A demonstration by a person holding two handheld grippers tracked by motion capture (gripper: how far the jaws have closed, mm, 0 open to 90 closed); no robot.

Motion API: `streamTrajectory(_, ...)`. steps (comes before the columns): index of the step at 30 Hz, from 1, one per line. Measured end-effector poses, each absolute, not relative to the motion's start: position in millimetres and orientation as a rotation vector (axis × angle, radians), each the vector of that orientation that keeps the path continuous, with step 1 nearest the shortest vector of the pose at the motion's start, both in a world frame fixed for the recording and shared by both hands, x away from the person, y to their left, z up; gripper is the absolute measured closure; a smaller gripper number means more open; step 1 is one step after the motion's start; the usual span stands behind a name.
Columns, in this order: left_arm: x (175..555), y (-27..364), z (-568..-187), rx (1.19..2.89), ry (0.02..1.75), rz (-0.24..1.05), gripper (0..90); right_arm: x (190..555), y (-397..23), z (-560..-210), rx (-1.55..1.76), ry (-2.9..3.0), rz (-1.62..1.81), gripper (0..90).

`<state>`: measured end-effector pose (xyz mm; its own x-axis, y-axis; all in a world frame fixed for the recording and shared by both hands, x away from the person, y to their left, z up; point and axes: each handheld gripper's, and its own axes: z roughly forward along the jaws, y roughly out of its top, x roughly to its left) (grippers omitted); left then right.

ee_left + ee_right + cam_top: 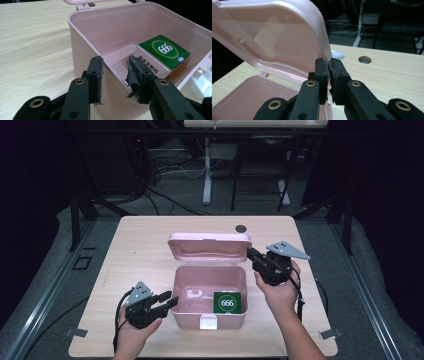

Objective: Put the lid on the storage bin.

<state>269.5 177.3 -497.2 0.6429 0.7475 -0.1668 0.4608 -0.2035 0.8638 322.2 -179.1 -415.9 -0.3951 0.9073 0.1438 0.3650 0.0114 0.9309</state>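
A pink plastic box point(210, 315) stands open at the middle of the table, its lid point(209, 246) raised at the back. Inside at the right lies a green packet marked 666 point(227, 302) point(165, 51). My right gripper point(251, 254) point(329, 75) is shut on the right edge of the lid point(287, 37). My left gripper point(170, 301) point(115, 75) is open at the box's left front corner, its jaws straddling the box wall point(85, 42), one jaw outside and one inside.
The light wooden table point(130, 250) has a round cable hole point(241, 228) point(365, 59) behind the lid. A white latch point(208, 322) sits on the box front. Table legs and cables stand on the dark floor beyond the far edge.
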Motion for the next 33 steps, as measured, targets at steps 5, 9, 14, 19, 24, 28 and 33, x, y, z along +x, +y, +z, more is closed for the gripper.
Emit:
streamTrajectory(5, 270.0, 178.2, -495.8, 1.856, 0.956, 0.347, 64.6, 315.1, -181.2, -421.2, 1.311, 1.767, 1.423, 85.1)
streamTrajectory(9, 270.1, 178.3, -493.4, 1.860, 0.954, 0.350, 64.6, 311.1, -182.1, -423.1, 1.317, 1.764, 1.438, 85.5)
streamTrajectory(14, 271.3, 179.5, -488.6, 1.847, 0.946, 0.360, 63.6, 309.4, -183.9, -424.6, 1.320, 1.766, 1.452, 86.0)
streamTrajectory(19, 275.3, 181.6, -476.4, 1.821, 0.944, 0.397, 59.4, 306.2, -184.5, -426.2, 1.316, 1.767, 1.463, 86.5)
streamTrajectory(24, 279.1, 183.3, -460.2, 1.791, 0.933, 0.449, 56.6, 303.9, -185.2, -427.9, 1.312, 1.769, 1.470, 86.4)
streamTrajectory(28, 282.5, 183.9, -449.7, 1.784, 0.927, 0.468, 55.8, 302.5, -185.2, -429.7, 1.312, 1.773, 1.473, 85.9)
streamTrajectory(33, 285.6, 180.2, -440.2, 1.771, 0.913, 0.486, 55.8, 301.5, -185.2, -433.1, 1.320, 1.783, 1.474, 83.7)
